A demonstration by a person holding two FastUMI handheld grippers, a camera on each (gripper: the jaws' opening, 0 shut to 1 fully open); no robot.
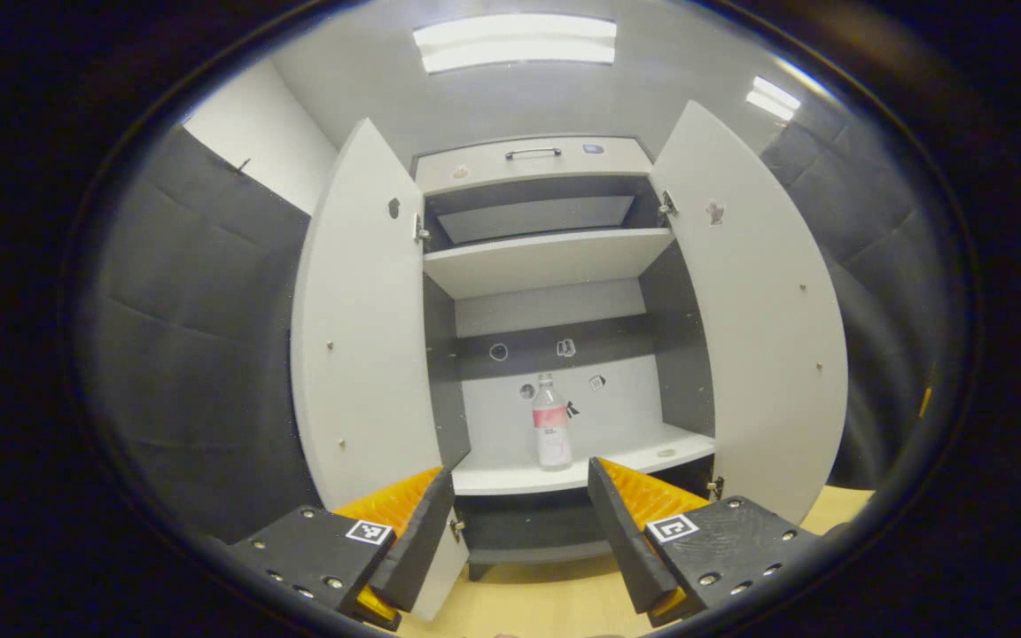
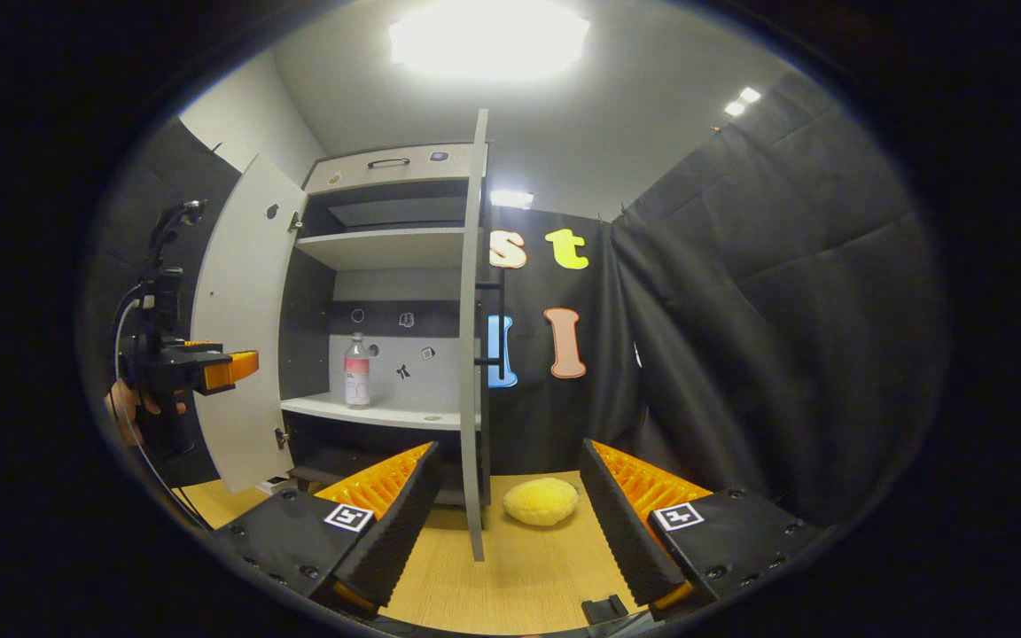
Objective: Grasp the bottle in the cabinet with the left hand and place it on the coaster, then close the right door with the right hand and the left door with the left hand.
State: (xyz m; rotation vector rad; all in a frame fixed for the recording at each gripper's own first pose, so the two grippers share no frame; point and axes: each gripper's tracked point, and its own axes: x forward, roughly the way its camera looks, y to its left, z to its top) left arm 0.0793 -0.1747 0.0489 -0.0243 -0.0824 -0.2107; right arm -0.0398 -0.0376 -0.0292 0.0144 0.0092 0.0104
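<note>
In the left gripper view, the bottle (image 1: 551,424) is clear plastic with a pale cap and a pink-and-white label. It stands upright on the lower shelf (image 1: 510,479) of the cabinet (image 1: 528,164), near the middle. Both doors hang wide: the left door (image 1: 360,328) and the right door (image 1: 754,310). The left gripper (image 1: 521,523) points straight at the cabinet opening, jaws released and spread wide, well short of the bottle.

In the right gripper view, the bottle (image 2: 356,371) stands on the same shelf, seen between the left door (image 2: 240,328) and the edge-on right door (image 2: 472,337). A yellow round coaster (image 2: 541,501) lies on the wooden surface (image 2: 519,576) just beyond the right door's bottom edge. The right gripper (image 2: 510,523) hangs low over the surface, jaws released and apart. Far left, a hand (image 2: 125,408) holds the left gripper (image 2: 231,368) level, aimed at the cabinet.
</note>
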